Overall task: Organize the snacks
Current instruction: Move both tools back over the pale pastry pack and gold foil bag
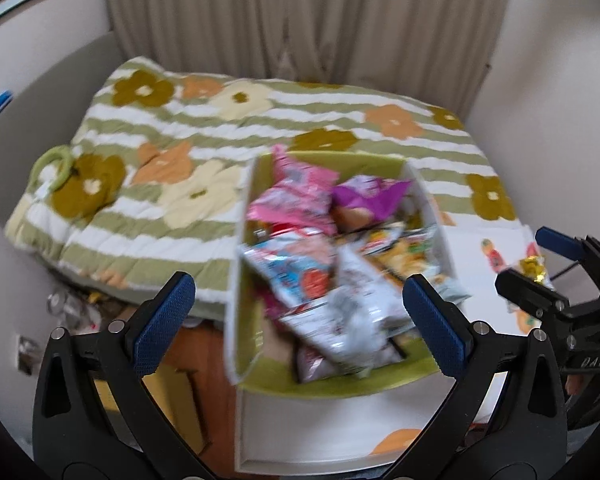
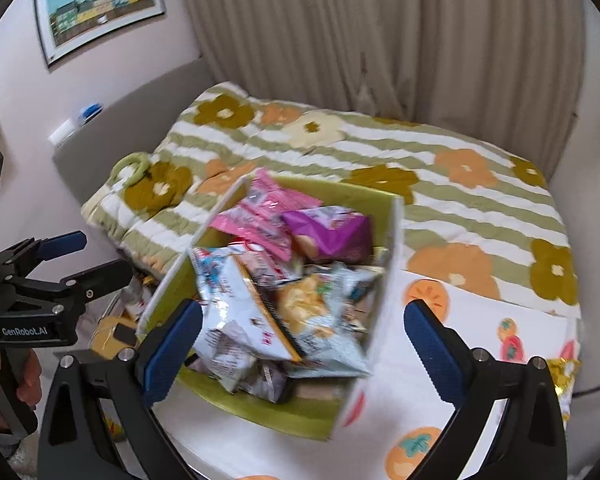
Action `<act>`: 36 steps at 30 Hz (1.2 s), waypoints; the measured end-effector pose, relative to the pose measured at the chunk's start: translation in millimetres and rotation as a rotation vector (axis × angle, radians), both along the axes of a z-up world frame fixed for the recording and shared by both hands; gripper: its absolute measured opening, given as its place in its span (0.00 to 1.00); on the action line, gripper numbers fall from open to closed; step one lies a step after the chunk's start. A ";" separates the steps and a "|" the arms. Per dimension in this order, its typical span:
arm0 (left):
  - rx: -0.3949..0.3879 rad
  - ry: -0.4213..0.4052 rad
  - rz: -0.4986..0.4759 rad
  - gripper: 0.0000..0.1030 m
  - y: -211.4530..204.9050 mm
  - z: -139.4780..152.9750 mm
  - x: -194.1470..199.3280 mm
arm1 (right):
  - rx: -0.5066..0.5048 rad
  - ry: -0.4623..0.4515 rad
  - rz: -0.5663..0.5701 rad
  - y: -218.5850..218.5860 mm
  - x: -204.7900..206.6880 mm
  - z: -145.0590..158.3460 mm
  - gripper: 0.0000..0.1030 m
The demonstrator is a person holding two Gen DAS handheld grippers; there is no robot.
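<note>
While both frames are motion-blurred, the box (image 1: 244,216) is clear enough: white outside, green inside, sitting on the bed at the near edge of the striped flower quilt (image 1: 180,128) and partly on a white sheet (image 1: 496,320) printed with orange fruit. It is heaped with snack bags, which also show in the right wrist view (image 2: 260,304). A pink bag (image 1: 296,196) and a purple bag (image 1: 368,196) lie at the far end of the box. A white-and-blue bag (image 1: 296,268) and a yellow chip bag (image 1: 404,256) lie nearer. Print on the bags is too blurred to read.

The left gripper (image 1: 298,318) hovers over the near end of the box, tongs spread wide, nothing between the blue pads (image 1: 164,320). The right gripper (image 2: 302,340) does likewise in its own view, also spread wide and empty, pads either side of the heap. In the left view, the right gripper appears at the right edge (image 1: 540,264), with a small gold-wrapped snack (image 1: 534,270) lying on the sheet just behind its fingers; contact cannot be told. The same gold wrapper (image 2: 562,372) lies at the right gripper's right finger. A green ring (image 2: 130,166) lies on the quilt's far left corner. Beige curtain (image 2: 380,40) behind the bed, framed picture (image 2: 100,8) on the wall.
</note>
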State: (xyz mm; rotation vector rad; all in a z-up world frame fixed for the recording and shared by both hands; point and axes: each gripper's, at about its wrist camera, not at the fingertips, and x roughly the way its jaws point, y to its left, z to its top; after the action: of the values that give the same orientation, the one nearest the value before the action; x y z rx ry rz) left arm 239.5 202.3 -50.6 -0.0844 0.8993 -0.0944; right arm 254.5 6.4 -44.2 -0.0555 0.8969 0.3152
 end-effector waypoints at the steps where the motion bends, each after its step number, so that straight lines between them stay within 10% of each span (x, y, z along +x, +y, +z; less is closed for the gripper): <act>1: -0.012 -0.007 -0.015 1.00 -6.5 1.4 1.2 | -0.008 -0.011 -0.025 -9.4 -5.2 3.0 0.98; 17: -0.105 0.028 -0.278 1.00 -182.1 -12.6 16.0 | -0.148 -0.111 -0.344 -173.3 -56.0 23.3 0.98; 36: -0.074 0.256 -0.282 1.00 -392.3 -114.3 78.3 | -0.259 -0.010 -0.278 -333.0 -23.2 -70.6 0.97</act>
State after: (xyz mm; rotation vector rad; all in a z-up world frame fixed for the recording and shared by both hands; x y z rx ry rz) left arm 317.9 -190.0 -164.9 -0.0381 1.1601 -0.3868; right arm 231.3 -326.6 -114.8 -0.1693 0.9185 -0.0608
